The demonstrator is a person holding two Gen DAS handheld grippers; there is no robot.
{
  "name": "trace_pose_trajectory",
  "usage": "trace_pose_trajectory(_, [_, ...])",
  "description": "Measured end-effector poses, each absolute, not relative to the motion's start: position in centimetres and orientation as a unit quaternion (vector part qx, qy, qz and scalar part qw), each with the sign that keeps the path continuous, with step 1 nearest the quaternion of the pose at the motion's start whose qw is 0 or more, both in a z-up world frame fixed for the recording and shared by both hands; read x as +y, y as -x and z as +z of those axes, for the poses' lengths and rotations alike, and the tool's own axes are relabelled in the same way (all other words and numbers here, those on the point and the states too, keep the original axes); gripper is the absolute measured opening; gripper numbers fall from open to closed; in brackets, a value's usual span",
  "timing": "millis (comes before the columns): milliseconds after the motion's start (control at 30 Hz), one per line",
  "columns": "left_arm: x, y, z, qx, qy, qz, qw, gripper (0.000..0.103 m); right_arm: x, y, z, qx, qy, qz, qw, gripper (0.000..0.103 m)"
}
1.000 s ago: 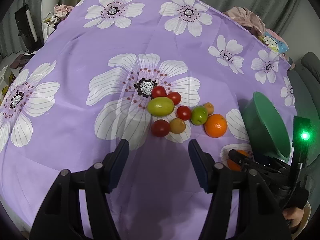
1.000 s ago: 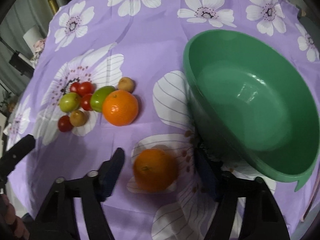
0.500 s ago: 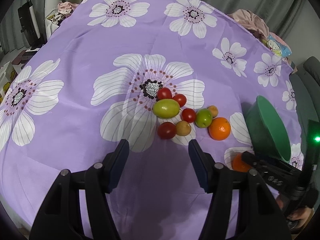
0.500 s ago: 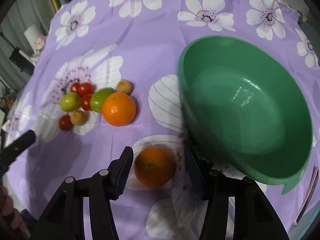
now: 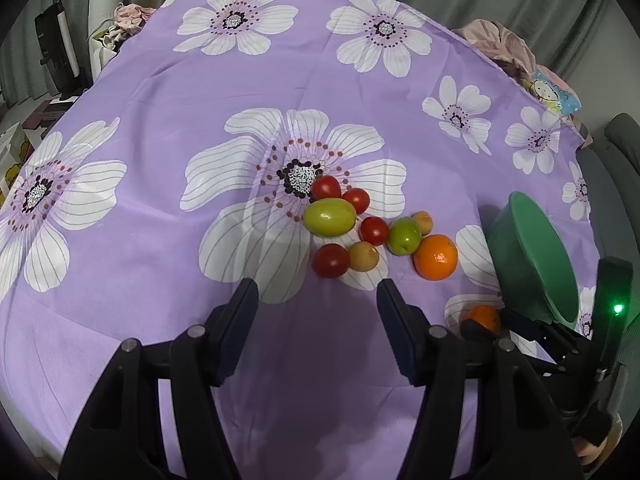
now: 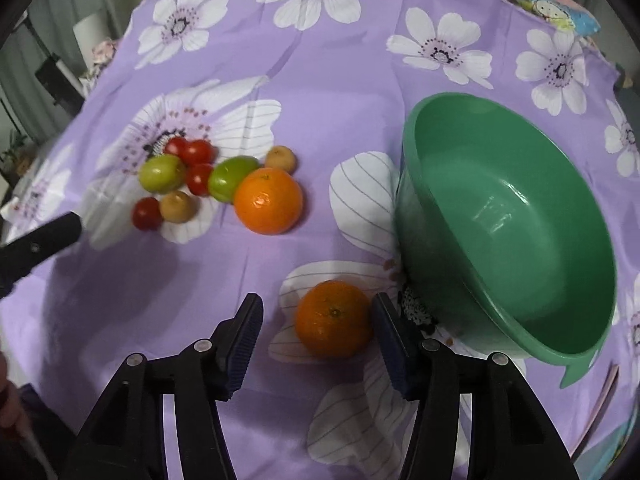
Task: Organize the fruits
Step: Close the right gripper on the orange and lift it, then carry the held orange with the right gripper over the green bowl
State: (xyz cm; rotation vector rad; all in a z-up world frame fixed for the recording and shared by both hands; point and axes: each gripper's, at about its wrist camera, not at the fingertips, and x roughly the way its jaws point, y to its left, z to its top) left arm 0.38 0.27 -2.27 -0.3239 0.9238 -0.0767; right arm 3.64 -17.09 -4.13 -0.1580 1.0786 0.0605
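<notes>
A small orange [image 6: 334, 324] lies on the purple flowered cloth between the fingers of my right gripper [image 6: 316, 304]. Its jaws are opening; the right finger is close against the orange and a gap shows on the left. Just right of it stands an empty green bowl [image 6: 520, 208]. Further left sit a bigger orange [image 6: 267, 201], two green fruits [image 6: 162, 174], red tomatoes [image 6: 197, 151] and small brown fruits [image 6: 178, 207]. My left gripper [image 5: 317, 286] hangs open and empty just short of that cluster [image 5: 330, 216]. In the left wrist view the right gripper [image 5: 496, 322] straddles the small orange [image 5: 484, 317].
The cloth [image 5: 200, 92] covers a rounded table whose edges drop off all around. Crumpled clothes [image 5: 500, 40] lie at the far right edge, dark furniture [image 5: 56, 52] stands beyond the left. A person's hand [image 5: 592, 446] holds the right gripper.
The right gripper's jaws drew in around the small orange, and the gripper shifted so the orange now sits against its right finger. The left gripper stayed where it was.
</notes>
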Motion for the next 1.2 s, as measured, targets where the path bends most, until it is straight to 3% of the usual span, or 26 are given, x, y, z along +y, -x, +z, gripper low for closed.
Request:
trace_pose_trajectory(167, [0.3,-0.4,-2.3,0.444,0.155,-0.037,0.882,0.061,-15.9,-3.9,-5.4,0.518,0.118,0.031,0.847,0.056])
trace_pose_trajectory(233, [0.3,-0.4,-2.2,0.444,0.156,-0.037,0.882,0.061,-15.3,-3.7,-5.7,0.512,0.139,0.025,0.847,0.043])
trace_pose_trajectory(533, [1.6,-0.8,-2.1,0.440,0.173,-0.024,0.881,0.061,-12.6,-4.3,-2.6,0.492,0.077,0.153,0.854,0.043])
trace_pose_trajectory(833, [3.8,-1.9,-3.3,0.455,0.191,0.012,0.870,0.061,-7.7,-7.4,-6.4,0.553,0.107,0.218,0.797,0.044])
trace_pose_trajectory(900, [3.8,-2.2,-3.5,0.458,0.193,0.011,0.868,0.061,-7.9,-7.4,-6.2,0.558,0.106,0.222,0.792,0.049])
trace_pose_trajectory(1000, [3.6,-2.3,-3.4,0.460,0.190,0.004,0.868,0.061,-9.0,-7.5,-4.6,0.551,0.082,0.224,0.800,0.068])
trace_pose_trajectory(1200, [1.7,-2.0,-3.3,0.471,0.173,-0.035,0.865,0.061,-12.6,-7.8,-1.2,0.518,-0.015,0.240,0.821,0.068])
